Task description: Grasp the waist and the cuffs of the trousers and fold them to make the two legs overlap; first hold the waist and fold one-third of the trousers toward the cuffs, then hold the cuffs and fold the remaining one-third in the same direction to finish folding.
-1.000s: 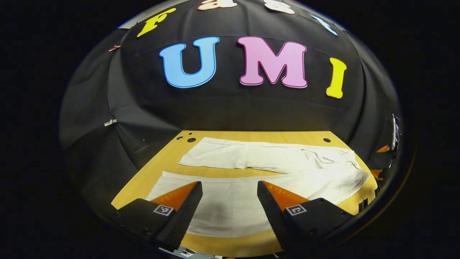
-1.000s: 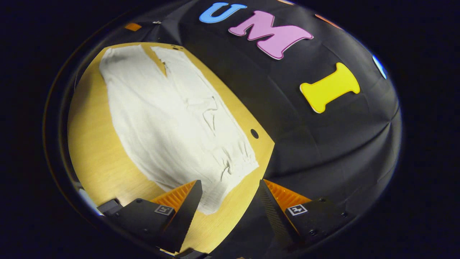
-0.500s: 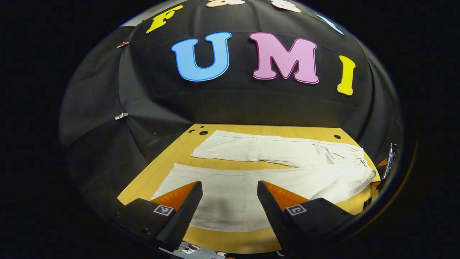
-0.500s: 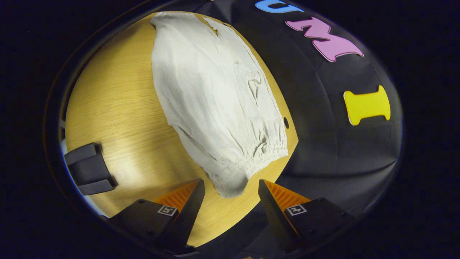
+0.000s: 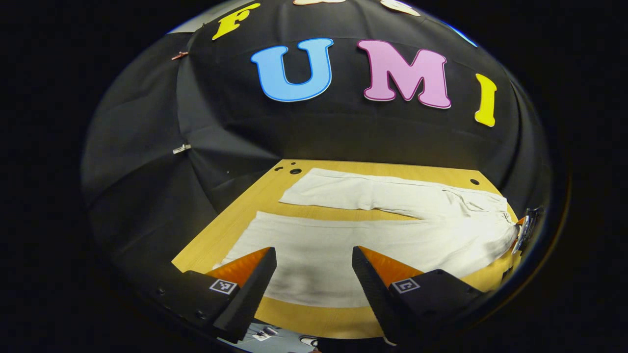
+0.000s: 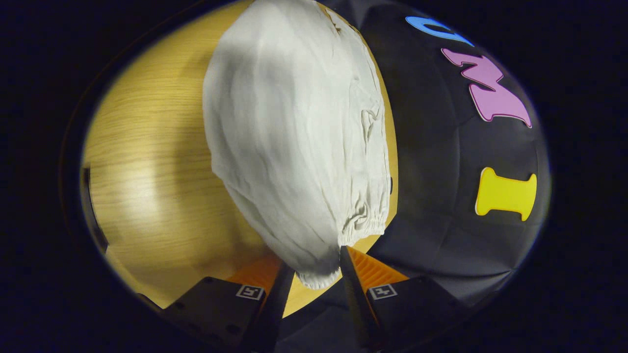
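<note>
Left gripper view: pale trousers lying flat on the wooden table, legs spread apart in a narrow V, waist off to the right edge. Looking thin, light and limp, likely draping and wrinkling at once when lifted, so best taken at a hem or band rather than mid-panel. Left tool hanging wide above the near leg, close to its cuff end, fingers pressing nothing. Probably lining up for a pinch at the cuff.

Right gripper view: gathered elastic waistband showing bunched, a thicker and firmer hold than the loose cloth. Right tool narrowed around the near corner of the waist, fabric hanging between the fingers; looking pinched, though not certain that both sides are pressing.
</note>
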Demonstrator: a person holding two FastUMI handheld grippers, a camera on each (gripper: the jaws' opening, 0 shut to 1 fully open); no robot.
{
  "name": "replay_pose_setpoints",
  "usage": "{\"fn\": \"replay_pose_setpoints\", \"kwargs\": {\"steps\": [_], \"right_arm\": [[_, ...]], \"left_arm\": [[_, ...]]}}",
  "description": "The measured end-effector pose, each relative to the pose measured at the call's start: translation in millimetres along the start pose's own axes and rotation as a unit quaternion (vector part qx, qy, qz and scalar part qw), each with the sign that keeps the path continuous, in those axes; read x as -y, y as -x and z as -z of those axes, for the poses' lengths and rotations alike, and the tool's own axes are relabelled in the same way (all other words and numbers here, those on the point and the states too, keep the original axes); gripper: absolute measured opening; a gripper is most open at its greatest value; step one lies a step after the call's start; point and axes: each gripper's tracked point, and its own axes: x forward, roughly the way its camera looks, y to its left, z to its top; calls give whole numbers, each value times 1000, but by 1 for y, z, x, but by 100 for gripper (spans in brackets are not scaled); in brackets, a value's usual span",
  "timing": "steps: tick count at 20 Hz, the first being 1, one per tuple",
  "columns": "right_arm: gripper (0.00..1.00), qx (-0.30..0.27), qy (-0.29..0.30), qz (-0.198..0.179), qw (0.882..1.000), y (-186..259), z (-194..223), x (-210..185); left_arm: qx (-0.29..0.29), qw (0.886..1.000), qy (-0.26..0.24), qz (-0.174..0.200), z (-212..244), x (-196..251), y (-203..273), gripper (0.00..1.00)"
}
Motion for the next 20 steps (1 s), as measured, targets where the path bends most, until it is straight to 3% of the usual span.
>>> {"fn": "replay_pose_setpoints", "kwargs": {"steps": [1,2,3,5,7,8,9,12,15,17,20], "right_arm": [[62,-6,-10,-14,1000,-2,0,-5],[52,-12,-16,-19,1000,-2,1,-5],[50,-19,-21,-33,999,-2,2,-8],[39,-30,-14,-31,999,-5,4,-7],[39,-36,5,-34,999,-8,3,-6],[29,-36,7,-39,999,-10,3,-7],[29,-42,3,-44,998,-11,4,-8],[22,-56,-30,-87,994,-10,4,-11],[14,-64,-64,-146,985,-7,0,-9],[9,-63,-54,-161,983,-9,0,-9],[5,-59,-47,-175,982,-4,-3,-10]], "left_arm": [[-3,1000,0,-5,3,-5,0,99],[-6,1000,1,-9,6,-9,1,99],[-11,1000,4,-13,13,-15,-1,99],[-35,999,9,-27,37,-28,-7,98],[-64,997,22,-37,64,-40,-10,98],[-76,996,28,-40,74,-45,-11,98],[-86,995,31,-42,86,-51,-14,98],[-106,992,2,-65,109,-81,-18,97],[-115,987,-87,-74,128,-121,-31,98],[-122,976,-167,-69,136,-147,-38,98],[-143,935,-318,-61,151,-184,-42,97]]}}
